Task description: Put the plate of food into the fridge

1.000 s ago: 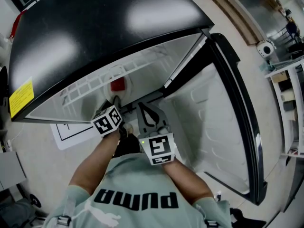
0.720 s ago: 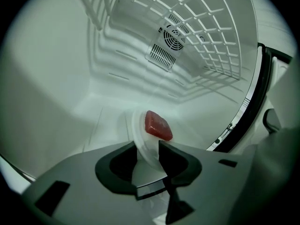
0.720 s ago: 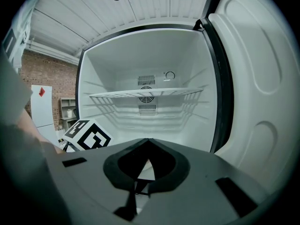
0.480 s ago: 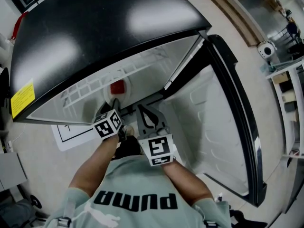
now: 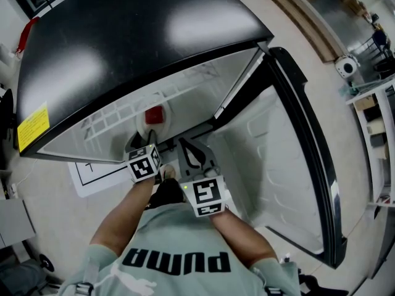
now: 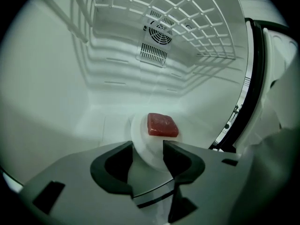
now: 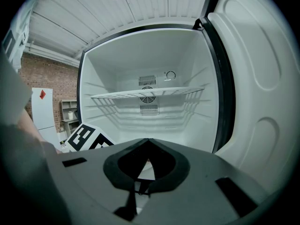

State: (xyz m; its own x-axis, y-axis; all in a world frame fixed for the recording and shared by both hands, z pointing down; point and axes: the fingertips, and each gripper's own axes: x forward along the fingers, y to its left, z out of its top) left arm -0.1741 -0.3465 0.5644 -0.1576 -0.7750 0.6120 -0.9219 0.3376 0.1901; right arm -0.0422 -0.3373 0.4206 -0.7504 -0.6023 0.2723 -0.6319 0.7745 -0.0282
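Note:
A white plate [image 6: 139, 128] with a red block of food [image 6: 162, 124] rests on the floor of the open fridge [image 6: 56, 88]. My left gripper [image 6: 148, 146] reaches into the fridge. Its jaws have just been opening and now stand wide on either side of the plate's near rim without pressing it. In the head view the plate [image 5: 143, 129] and food [image 5: 153, 115] show just beyond the left gripper [image 5: 141, 143]. My right gripper [image 5: 185, 142] hovers beside it at the fridge's front, shut with nothing in it [image 7: 147, 143].
A white wire shelf [image 6: 164, 13] spans the fridge above the plate, with a fan vent [image 6: 157, 41] on the back wall. The fridge door [image 5: 278, 153] stands open to the right. A marked sheet [image 5: 86, 174] lies on the floor at the left.
The left gripper has rolled, its marker cube turning, and its jaws have spread apart. The plate stays in place on the fridge floor. The right gripper has not moved.

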